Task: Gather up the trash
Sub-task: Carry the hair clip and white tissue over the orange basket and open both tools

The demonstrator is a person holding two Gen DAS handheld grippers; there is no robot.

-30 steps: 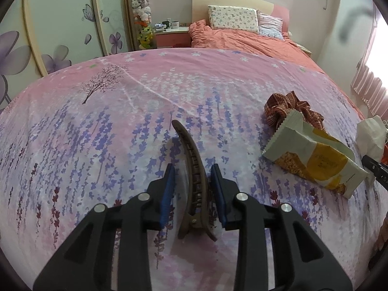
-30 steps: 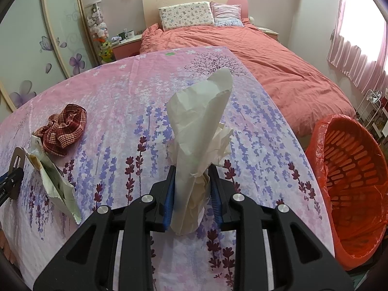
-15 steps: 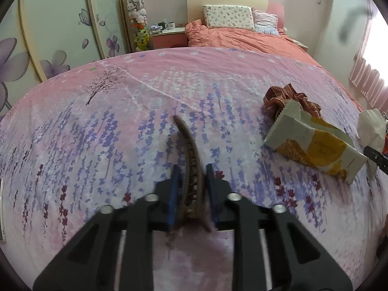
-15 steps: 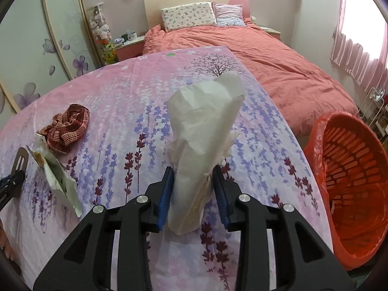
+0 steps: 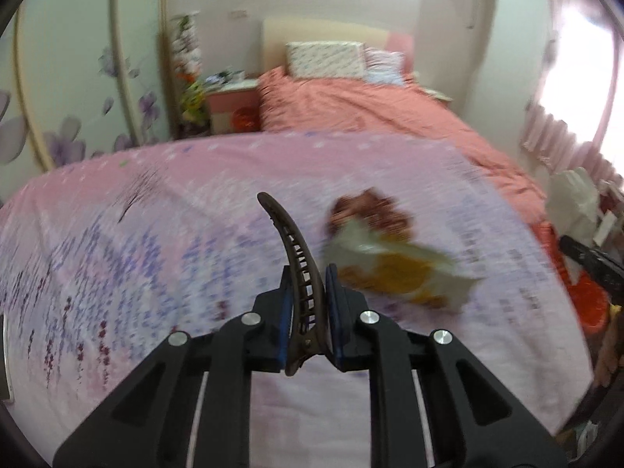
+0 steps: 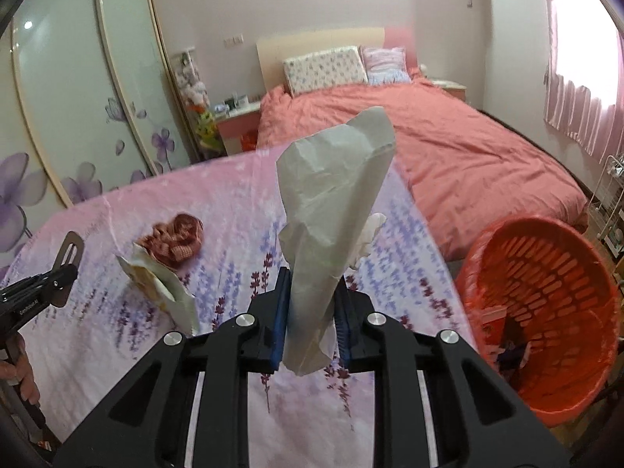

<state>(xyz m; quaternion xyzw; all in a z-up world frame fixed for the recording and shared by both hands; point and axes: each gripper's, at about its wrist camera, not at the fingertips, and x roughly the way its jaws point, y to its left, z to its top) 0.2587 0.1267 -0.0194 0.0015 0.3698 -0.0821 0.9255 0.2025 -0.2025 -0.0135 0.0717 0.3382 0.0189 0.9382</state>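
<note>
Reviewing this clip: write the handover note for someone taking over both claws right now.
Left claw: shut on the brown hair clip, lifted off the floral cover.
Right claw: jaws have just been closing on the crumpled tissue, which stands up between them.
Orange basket: on the right beside the cover, some scraps already inside.
On the cover: snack wrapper, with the plaid scrunchie against its far end.
Done: both items gripped.
Left: likely drop the tissue in the basket, then fetch the wrapper; clip and scrunchie look like keepers.
</note>
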